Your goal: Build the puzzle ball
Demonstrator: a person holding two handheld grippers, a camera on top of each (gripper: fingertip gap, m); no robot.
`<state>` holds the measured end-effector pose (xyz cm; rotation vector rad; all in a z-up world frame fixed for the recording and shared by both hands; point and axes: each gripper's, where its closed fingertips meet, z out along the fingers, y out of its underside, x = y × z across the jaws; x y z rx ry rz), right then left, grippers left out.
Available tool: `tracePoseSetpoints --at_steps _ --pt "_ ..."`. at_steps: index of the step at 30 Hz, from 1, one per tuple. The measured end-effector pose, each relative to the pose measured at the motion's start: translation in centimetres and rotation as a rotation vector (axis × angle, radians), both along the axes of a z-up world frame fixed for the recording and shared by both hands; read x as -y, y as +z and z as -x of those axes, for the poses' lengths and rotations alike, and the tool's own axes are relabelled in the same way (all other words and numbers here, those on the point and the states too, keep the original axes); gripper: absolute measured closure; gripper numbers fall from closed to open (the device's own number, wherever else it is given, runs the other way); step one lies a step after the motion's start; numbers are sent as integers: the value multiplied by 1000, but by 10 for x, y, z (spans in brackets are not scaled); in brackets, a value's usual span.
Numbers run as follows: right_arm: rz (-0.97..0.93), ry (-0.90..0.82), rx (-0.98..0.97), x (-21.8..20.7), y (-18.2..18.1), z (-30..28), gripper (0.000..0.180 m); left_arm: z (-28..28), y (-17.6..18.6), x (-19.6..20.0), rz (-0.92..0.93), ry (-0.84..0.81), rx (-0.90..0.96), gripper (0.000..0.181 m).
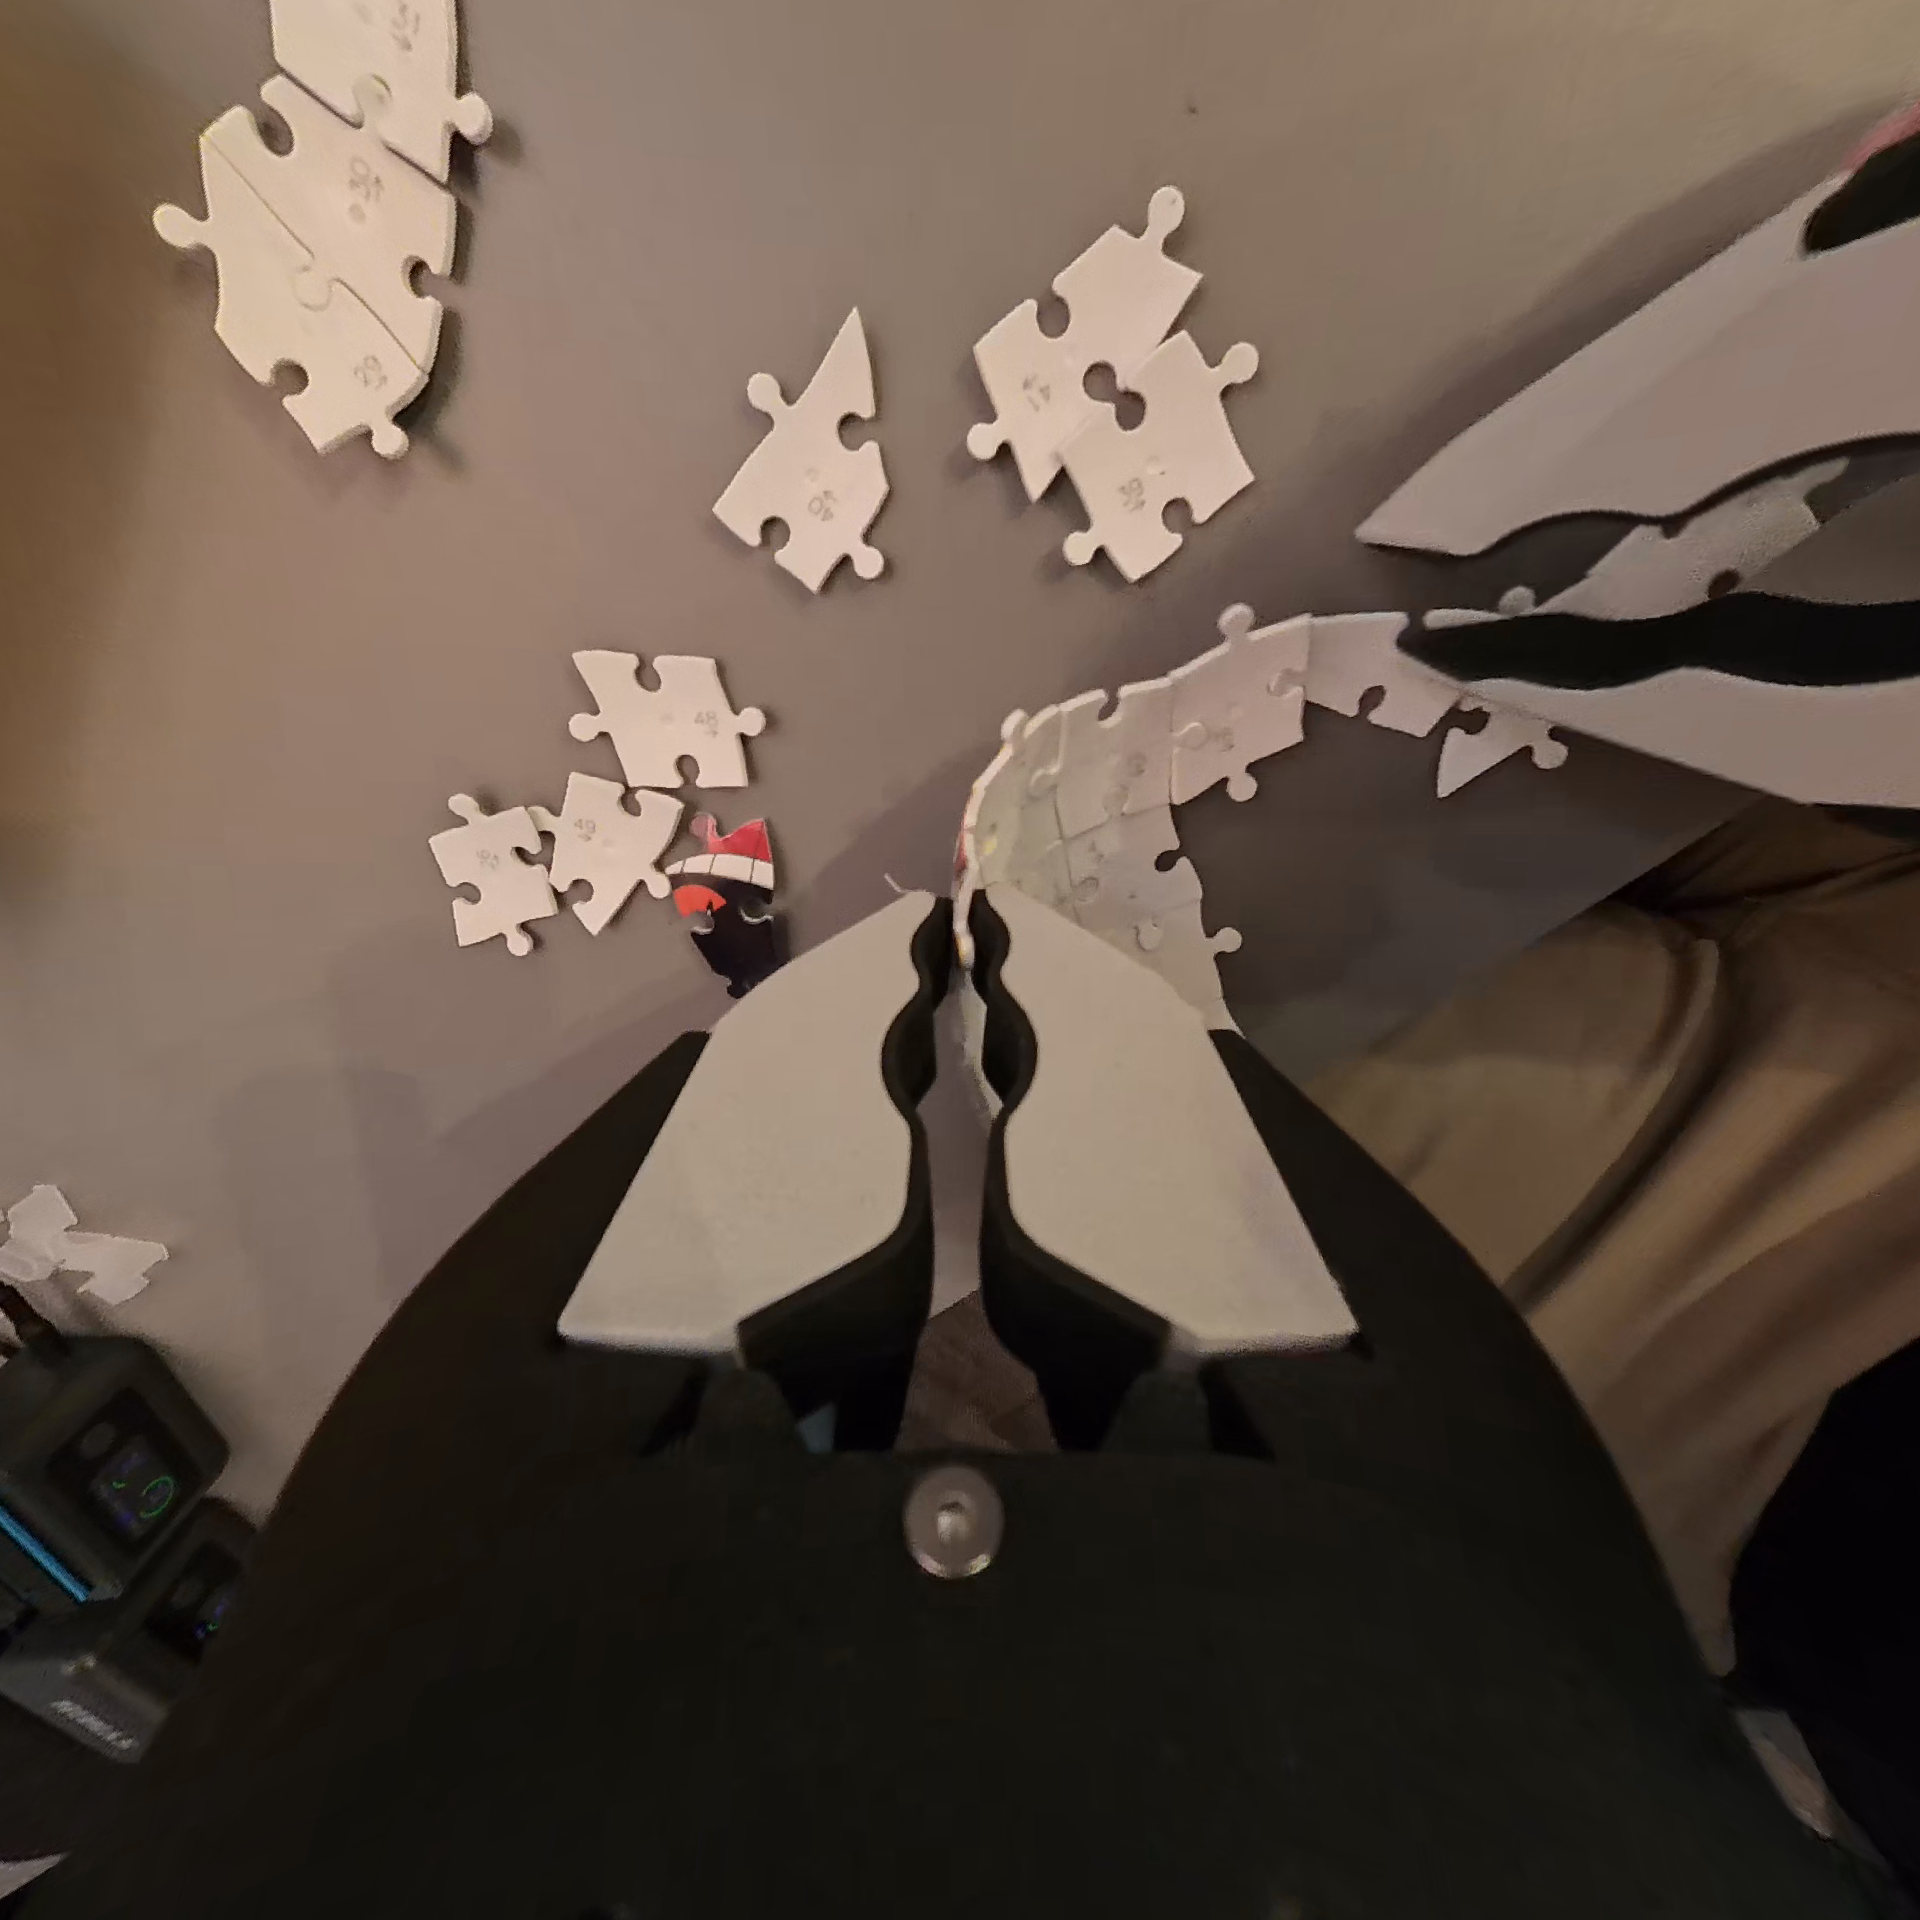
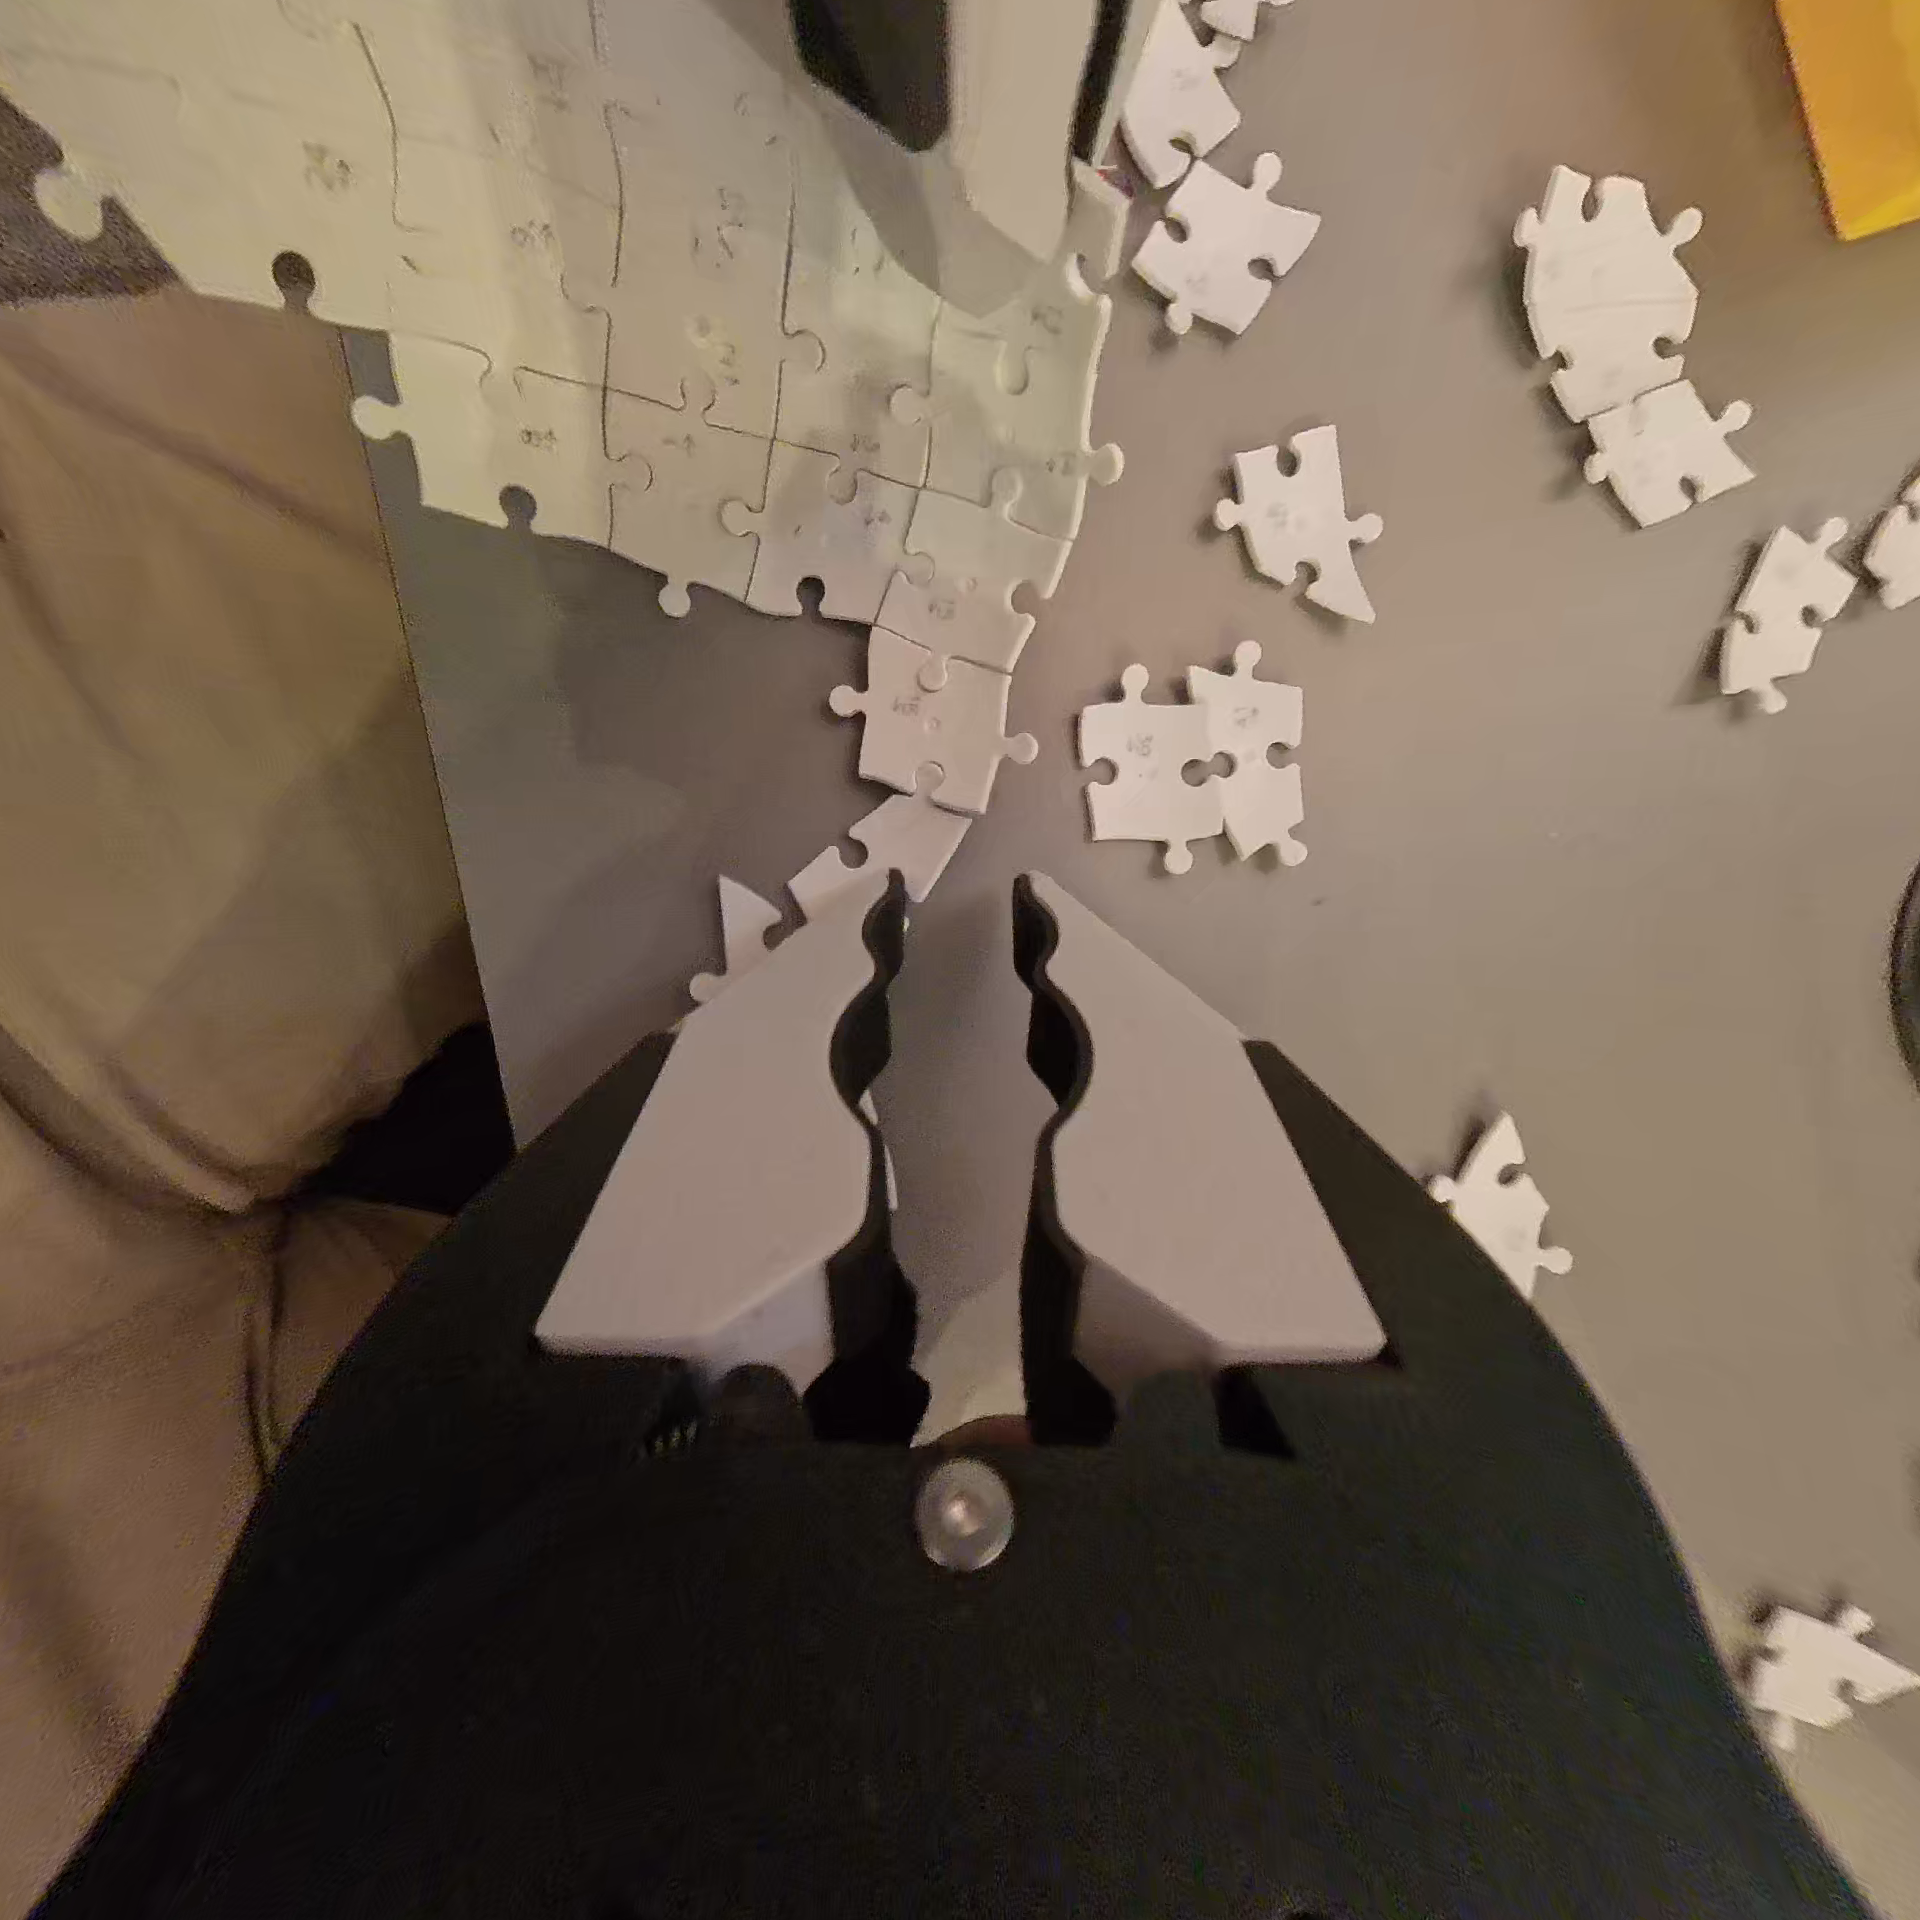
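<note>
Where the left gripper [image 1: 961, 914] has its jaws drawn almost together, a white edge of the shell [image 1: 1101, 790] sits pinched between the tips. The right gripper [image 2: 956, 883] stands with a narrow open gap. The table [image 2: 1507, 935] shows through that gap, so the jaws clamp nothing.

The shell is off the table at the near edge. Its strip [image 2: 935, 717] tapers to a point. The long axis of the strip runs from the right gripper's tips up and left to the wide body of the shell. The strip end lies against the outer face of the right gripper's left finger [image 2: 758, 1091], not centred in the gap. The right gripper is the nearer one to this free end. The judged next move is to bring the gap sideways onto the strip.

Count:
- Grippers: two.
- Shell: one, part built, blank side facing the cameras.
- Loose lots in the left wrist view: seven.
  - One chain [image 1: 322, 239]
  - One pointed piece [image 1: 810, 457]
  - One overlapped pair [image 1: 1112, 384]
  - One single [image 1: 670, 717]
  - One joined pair [image 1: 551, 862]
  - One printed piece [image 1: 727, 894]
  - One blurred lot [image 1: 73, 1242], too unclear to count its pieces
</note>
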<state>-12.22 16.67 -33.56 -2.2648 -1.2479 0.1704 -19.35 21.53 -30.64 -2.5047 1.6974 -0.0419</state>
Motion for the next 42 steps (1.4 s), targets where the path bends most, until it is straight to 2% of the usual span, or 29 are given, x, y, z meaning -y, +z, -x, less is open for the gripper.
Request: tracePoseSetpoints --at_steps 8,13,25,33,42 --pt "158 -73 -216 -5 2 5 155 -4 6 -7 -28 46 91 178" --pt "199 -111 -269 -11 1 1 155 -5 7 -8 -42 60 120 178" --pt "313 -191 -452 -20 5 1 178 -6 12 -9 -61 100 223 178" --pt "338 -204 -496 -23 8 1 180 -3 9 -8 -51 135 278 178" --pt "454 -259 -601 -22 10 5 180 0 8 -8 -54 185 350 178"
